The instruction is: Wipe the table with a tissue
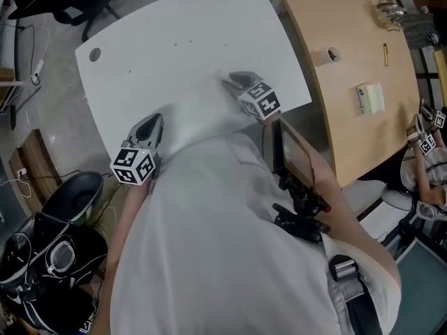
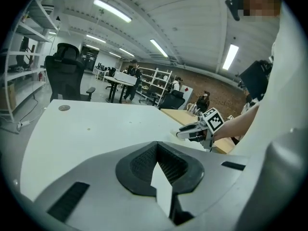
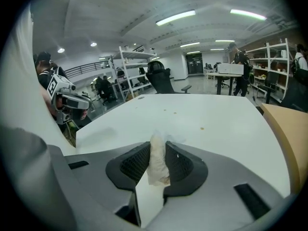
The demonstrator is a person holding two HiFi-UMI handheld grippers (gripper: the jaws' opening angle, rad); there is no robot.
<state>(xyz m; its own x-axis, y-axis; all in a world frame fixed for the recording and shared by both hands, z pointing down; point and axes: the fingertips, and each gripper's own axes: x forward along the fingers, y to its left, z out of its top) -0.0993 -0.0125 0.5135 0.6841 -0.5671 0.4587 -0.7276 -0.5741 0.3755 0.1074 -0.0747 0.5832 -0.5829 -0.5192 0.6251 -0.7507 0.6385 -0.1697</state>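
Both grippers angle downward over the white table (image 1: 174, 54). The left gripper (image 1: 149, 123) sits at the table's near left edge, its jaws closed together on nothing. The right gripper (image 1: 236, 81) is further in over the table, its jaws clamped on a crumpled white tissue (image 3: 158, 160). The person's white shirt (image 1: 230, 243) hides both hands and the table's near edge. From the head view the tissue cannot be made out.

A small white crumpled paper tissue (image 3: 158, 163) stands upright, pinched between the dark ribbed fingers (image 3: 132, 165) of the right gripper (image 3: 157, 146), low in the middle of the right gripper view. Beyond it spreads the white tabletop (image 3: 202, 112), matt, with a few small specks (image 3: 202, 128).
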